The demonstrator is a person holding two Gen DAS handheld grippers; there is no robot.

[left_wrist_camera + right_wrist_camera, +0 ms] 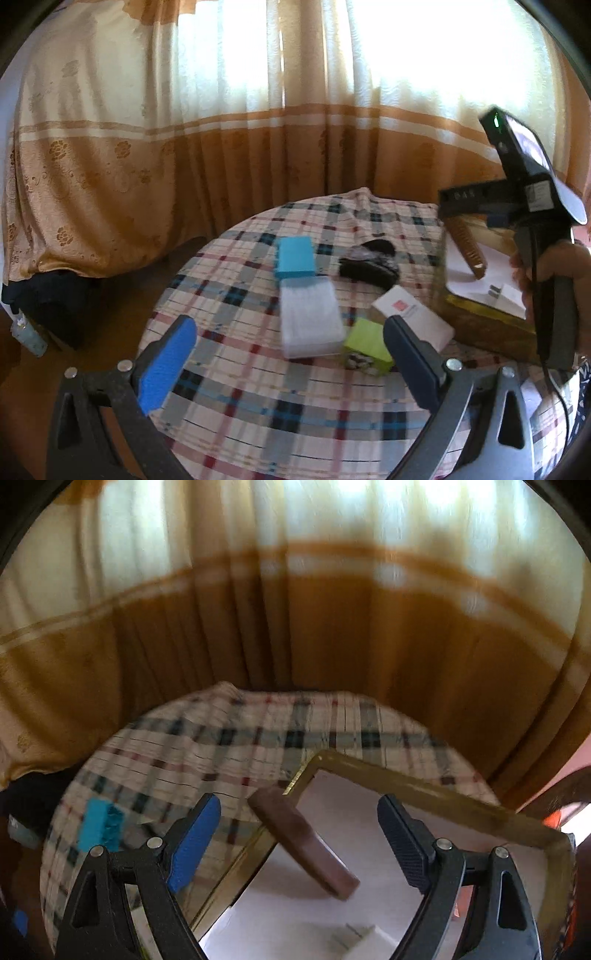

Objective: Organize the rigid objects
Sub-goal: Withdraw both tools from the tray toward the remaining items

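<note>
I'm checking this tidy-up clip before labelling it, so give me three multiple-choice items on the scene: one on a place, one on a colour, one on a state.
1. Where is the brown bar?
A. leaning on the gold-rimmed box, one end inside
B. flat on the plaid cloth
C. under the turquoise box

2. What colour is the small box by the white block?
A. red
B. lime green
C. black

3. How does the right gripper stand?
A. shut on the bar
B. shut, empty
C. open, empty

Answers: 1 A, its upper end rests on the rim; 2 B, the left wrist view shows green; 3 C, the jaws are wide apart, clear of the bar.
</note>
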